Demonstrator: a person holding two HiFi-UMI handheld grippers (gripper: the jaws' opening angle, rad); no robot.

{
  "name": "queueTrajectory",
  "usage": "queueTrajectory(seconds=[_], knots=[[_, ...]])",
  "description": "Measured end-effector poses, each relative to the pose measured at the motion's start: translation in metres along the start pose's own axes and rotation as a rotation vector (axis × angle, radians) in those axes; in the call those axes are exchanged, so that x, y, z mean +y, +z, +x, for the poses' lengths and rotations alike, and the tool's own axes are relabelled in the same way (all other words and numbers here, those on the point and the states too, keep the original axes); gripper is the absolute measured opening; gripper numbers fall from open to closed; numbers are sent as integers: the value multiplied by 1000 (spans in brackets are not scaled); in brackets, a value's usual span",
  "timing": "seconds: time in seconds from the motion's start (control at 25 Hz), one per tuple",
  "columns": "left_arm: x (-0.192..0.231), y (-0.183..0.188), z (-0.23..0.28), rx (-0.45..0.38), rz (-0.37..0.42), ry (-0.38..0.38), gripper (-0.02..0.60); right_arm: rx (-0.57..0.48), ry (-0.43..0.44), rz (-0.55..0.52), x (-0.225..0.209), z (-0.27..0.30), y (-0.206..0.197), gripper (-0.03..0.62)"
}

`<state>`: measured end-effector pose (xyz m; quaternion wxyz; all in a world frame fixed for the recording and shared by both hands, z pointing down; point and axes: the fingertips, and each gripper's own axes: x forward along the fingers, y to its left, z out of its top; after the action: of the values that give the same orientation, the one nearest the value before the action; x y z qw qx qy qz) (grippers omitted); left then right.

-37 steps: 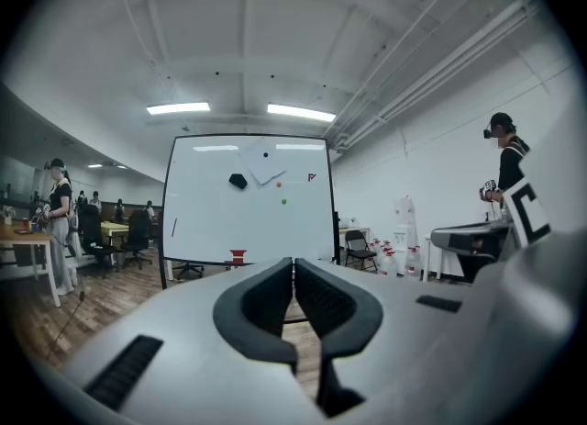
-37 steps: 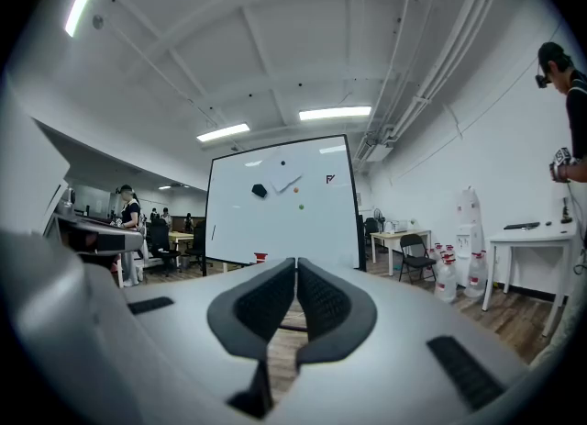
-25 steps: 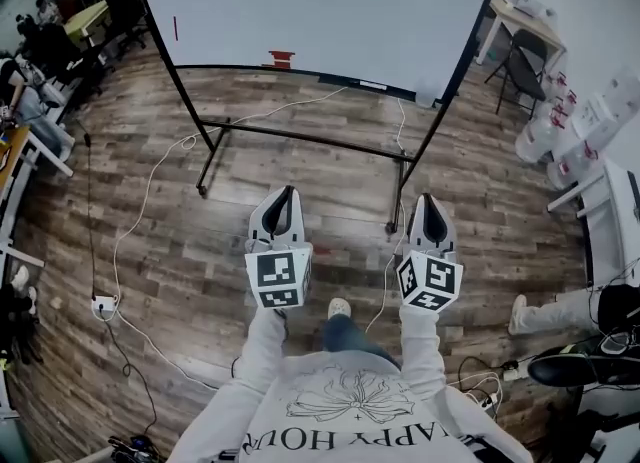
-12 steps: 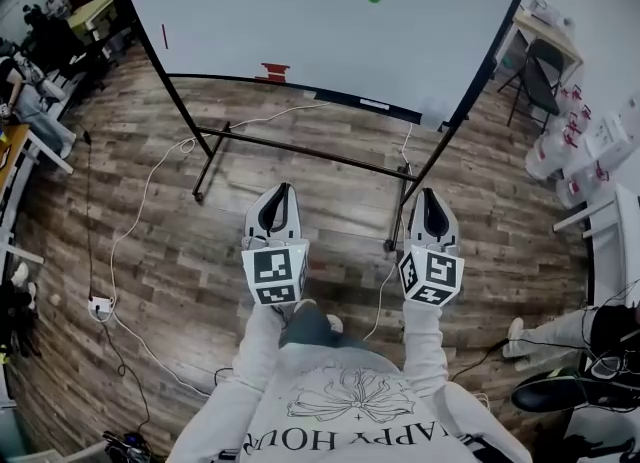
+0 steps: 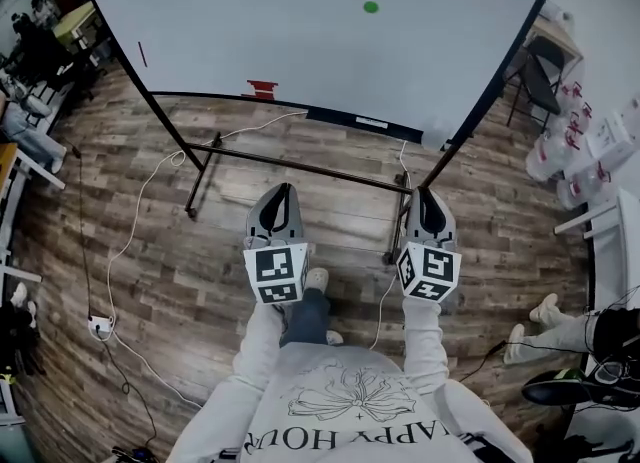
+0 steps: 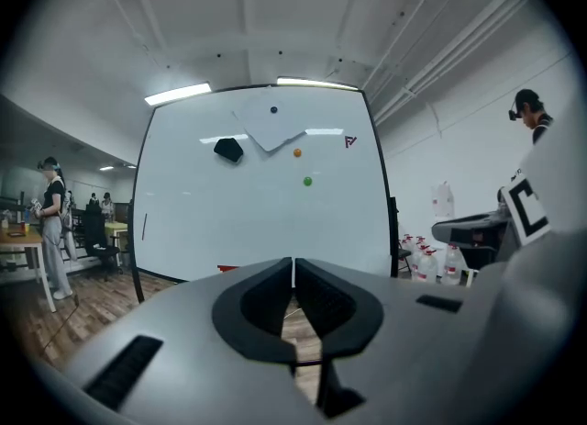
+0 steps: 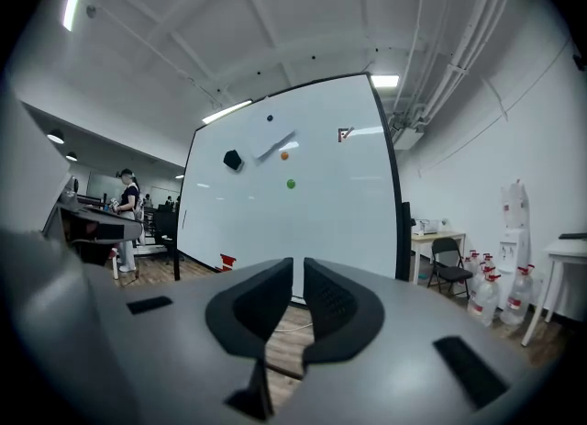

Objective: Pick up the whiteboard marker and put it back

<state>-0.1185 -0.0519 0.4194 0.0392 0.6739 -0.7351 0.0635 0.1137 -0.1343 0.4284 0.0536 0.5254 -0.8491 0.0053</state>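
The left gripper and right gripper are held level towards the whiteboard — an approach carry, I judge. Left jaws are together and empty; right jaws are just opening — nothing between them.

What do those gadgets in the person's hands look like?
The left tool and right tool are grey wedge-shaped shells with black jaw linings, each carrying a cube of black-and-white square markers. Light grey sleeves. The right tool's jaws are opening, nothing between them.
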Motion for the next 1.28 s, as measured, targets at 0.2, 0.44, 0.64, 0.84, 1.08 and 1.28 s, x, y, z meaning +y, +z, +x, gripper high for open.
queueTrajectory(seconds=[0.2,0.44,0.64,0.84,1.08,1.28], knots=[[19,6,68,3,0,-28,11,17,-5,-31,0,68,4,35],[39,12,139,18,7,-66,11,49,-1,-82,3,141,7,44],[56,9,182,35,23,-81,10,96,20,-137,10,195,-5,54],[70,-4,213,70,32,-89,11,155,40,-192,16,237,-23,78],[77,-17,235,105,35,-91,10,261,114,-323,28,275,-49,83],[82,-34,245,146,29,-69,11,355,199,-497,37,301,-81,86]])
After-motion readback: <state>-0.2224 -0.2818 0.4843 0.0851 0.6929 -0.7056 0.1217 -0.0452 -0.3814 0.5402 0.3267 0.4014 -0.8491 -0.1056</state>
